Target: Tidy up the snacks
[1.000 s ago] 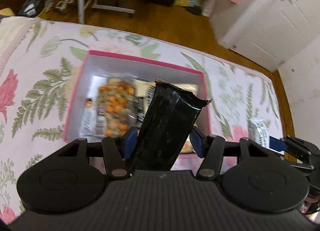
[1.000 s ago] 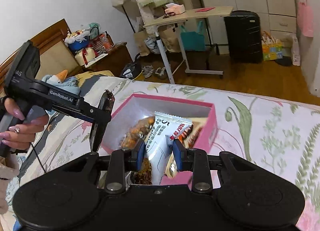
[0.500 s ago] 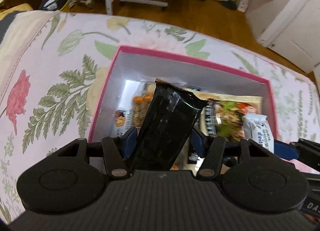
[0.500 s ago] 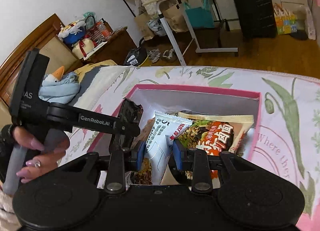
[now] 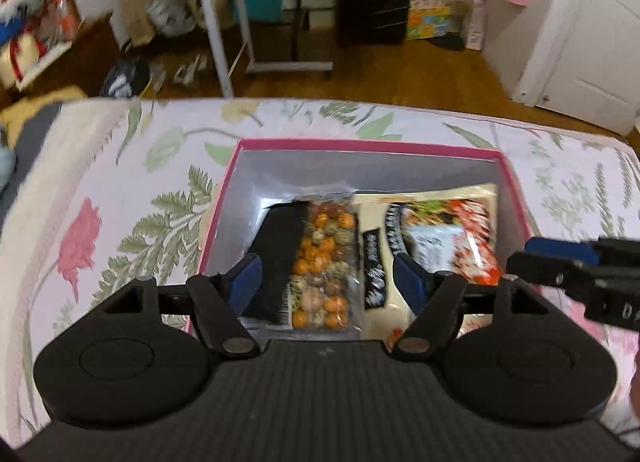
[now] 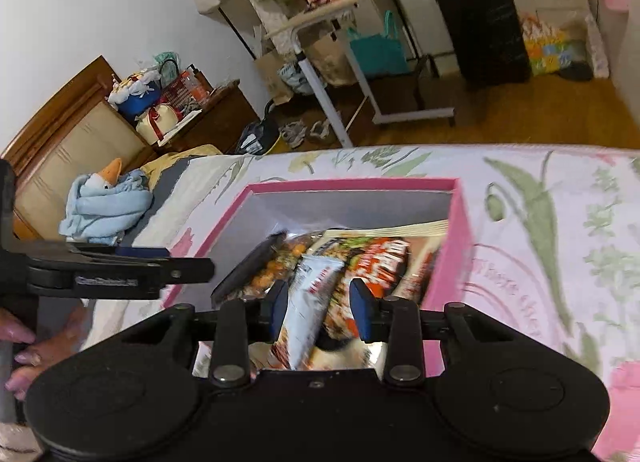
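A pink box [image 5: 368, 144] sits on the flowered bedspread and holds several snack packets. My left gripper [image 5: 328, 282] hangs over its near left part, jaws opening and nothing between the pads. A black packet [image 5: 280, 254] lies loose in the box along the left wall, beside a clear packet of orange nuts [image 5: 324, 262]. My right gripper [image 6: 320, 304] is over the pink box [image 6: 352, 184] too, jaws opening. A white packet [image 6: 312, 298] stands tilted and blurred between its pads, with a gap at the right pad. Under it lies a red noodle packet [image 6: 384, 258].
The left gripper [image 6: 200, 268] reaches in from the left, a hand [image 6: 24, 346] on its handle. A blue cloth bundle [image 6: 104, 206] lies by the wooden headboard. Beyond the bed's far edge are wooden floor, a rolling table [image 6: 360, 6] and a black suitcase [image 6: 484, 26].
The left jaws widened and the black packet dropped from them into the box's left side. The right jaws parted slightly and the white packet slid lower. Both grippers came down over the box.
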{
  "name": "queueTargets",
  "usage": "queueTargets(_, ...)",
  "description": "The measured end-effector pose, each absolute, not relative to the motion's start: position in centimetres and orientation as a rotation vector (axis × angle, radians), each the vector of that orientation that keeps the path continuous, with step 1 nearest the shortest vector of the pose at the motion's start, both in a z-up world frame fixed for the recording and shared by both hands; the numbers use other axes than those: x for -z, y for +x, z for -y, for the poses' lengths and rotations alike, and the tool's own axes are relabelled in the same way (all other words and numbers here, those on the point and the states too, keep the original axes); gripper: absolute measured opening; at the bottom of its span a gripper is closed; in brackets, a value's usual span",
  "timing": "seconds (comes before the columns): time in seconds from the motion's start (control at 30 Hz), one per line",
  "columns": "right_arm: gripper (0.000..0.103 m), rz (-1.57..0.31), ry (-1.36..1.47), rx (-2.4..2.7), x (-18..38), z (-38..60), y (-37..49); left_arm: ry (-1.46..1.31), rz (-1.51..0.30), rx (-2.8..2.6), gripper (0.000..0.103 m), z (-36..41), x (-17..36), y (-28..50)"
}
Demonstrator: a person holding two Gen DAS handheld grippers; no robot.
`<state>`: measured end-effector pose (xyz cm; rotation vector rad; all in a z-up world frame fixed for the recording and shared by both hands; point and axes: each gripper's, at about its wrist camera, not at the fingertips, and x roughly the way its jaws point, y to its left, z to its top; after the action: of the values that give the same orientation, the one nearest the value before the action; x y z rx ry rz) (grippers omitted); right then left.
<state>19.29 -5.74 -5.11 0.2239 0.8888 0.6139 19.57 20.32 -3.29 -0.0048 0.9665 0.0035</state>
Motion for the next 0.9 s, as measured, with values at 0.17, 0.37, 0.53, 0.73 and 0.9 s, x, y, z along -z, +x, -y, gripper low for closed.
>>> queueTargets(0.17, 0.04, -0.813, 0.126, -0.57, 3.2, 7.8, 16.0, 0.028, -0.906, 0.047, 0.072, -18.0, 1.0, 16.5)
queueTargets(0.37, 0.04, -0.746, 0.087, -0.498, 0.3, 11.1, 12.9, 0.018, -0.892, 0.123, 0.072, -15.1, -0.7, 13.5)
queueTargets(0.53, 0.04, -0.703, 0.055, -0.43, -2.1, 13.7, 10.7, 0.011, -0.878, 0.164, 0.072, -12.8, -2.3, 11.1)
queueTargets(0.73, 0.04, -0.683, 0.002, -0.365, -4.3, 16.1, 8.2, -0.008, -0.891, 0.176, 0.072, -10.4, -3.3, 9.1)
queueTargets(0.9, 0.041, -0.671, -0.025, -0.353, -5.1, 17.4, 6.1, -0.027, -0.911, 0.174, 0.072, -8.5, -3.3, 7.6)
